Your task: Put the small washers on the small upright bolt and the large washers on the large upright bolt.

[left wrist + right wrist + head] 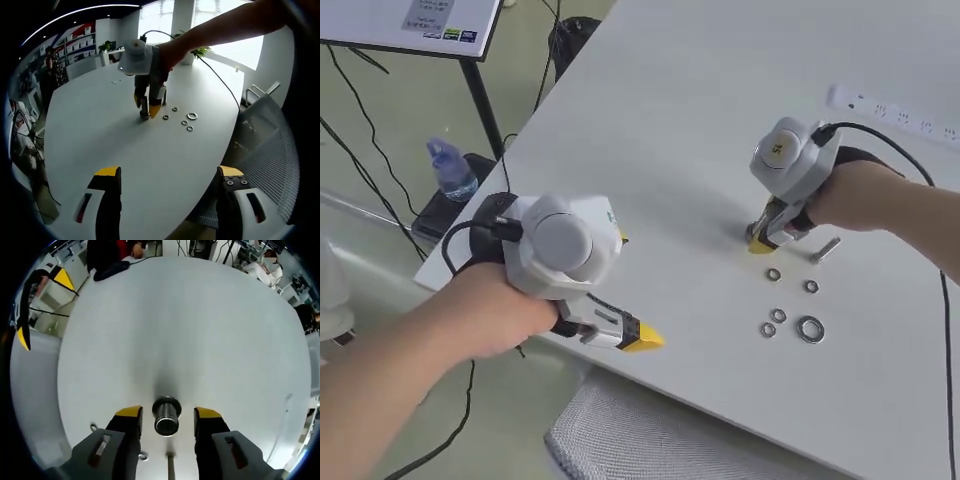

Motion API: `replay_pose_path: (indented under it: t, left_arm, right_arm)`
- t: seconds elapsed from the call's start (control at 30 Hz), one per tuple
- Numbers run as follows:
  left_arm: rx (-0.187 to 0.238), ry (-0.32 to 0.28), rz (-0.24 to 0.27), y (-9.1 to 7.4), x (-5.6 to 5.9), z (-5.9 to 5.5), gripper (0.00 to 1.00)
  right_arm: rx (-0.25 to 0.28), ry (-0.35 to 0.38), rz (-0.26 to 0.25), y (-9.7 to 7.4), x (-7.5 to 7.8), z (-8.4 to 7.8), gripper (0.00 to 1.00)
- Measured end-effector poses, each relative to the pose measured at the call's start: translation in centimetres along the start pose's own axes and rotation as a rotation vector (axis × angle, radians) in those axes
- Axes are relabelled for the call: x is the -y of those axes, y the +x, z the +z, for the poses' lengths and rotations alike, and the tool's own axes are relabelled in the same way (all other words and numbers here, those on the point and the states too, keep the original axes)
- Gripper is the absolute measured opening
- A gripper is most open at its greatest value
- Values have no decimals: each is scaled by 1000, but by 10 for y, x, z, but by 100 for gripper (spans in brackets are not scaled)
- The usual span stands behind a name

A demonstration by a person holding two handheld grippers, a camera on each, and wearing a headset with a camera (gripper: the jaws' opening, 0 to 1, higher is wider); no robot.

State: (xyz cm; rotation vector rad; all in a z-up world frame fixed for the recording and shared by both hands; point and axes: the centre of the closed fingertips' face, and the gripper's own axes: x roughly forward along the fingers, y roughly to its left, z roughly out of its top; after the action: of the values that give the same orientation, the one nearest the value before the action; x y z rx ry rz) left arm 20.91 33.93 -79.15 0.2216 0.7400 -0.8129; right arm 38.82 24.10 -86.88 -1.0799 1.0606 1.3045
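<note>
Looking down in the head view: the right gripper (760, 243) stands tips-down on the white table (700, 130), the right hand (855, 195) wrapped around its body from the far side. The small bolt (825, 249) lies on its side just beside it. Four small washers (774, 274) and one large washer (810, 328) lie flat nearby, apart from both bolts. The left gripper (642, 338) hangs off the table's near edge, held level in the left hand (485, 310), well apart from the parts.

Left gripper view: its own jaws are spread wide with nothing between them. The right gripper (150, 107) is planted ahead, with the washers (184, 122) just to its right.

Right gripper view: the large bolt (166, 416) sits between the spread jaws, with a gap on each side and neither pad touching it. It appears to be upright. One washer (143, 456) lies below the left jaw.
</note>
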Motion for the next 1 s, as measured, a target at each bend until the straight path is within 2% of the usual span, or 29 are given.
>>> replay_pose_path:
  t: [0.2,0.37,0.57,0.67,0.8,1.0]
  left_arm:
    - [8,5,2,-1,0,4,78]
    - [20,5,-5,-3,4,8,78]
    - [25,11,-15,-1,6,9,81]
    - [88,-25,-6,-6,2,25,83]
    - [68,13,-1,-4,-1,26,84]
    - [71,23,-18,-2,1,30,87]
  right_arm:
    - [2,-4,6,-8,2,0,43]
    - [38,32,6,-22,4,4,44]
    - [49,31,-12,-34,4,2,44]
    - [57,41,-16,-37,4,3,44]
    - [67,60,-21,-47,1,1,44]
    - [53,68,-25,-54,-6,-6,44]
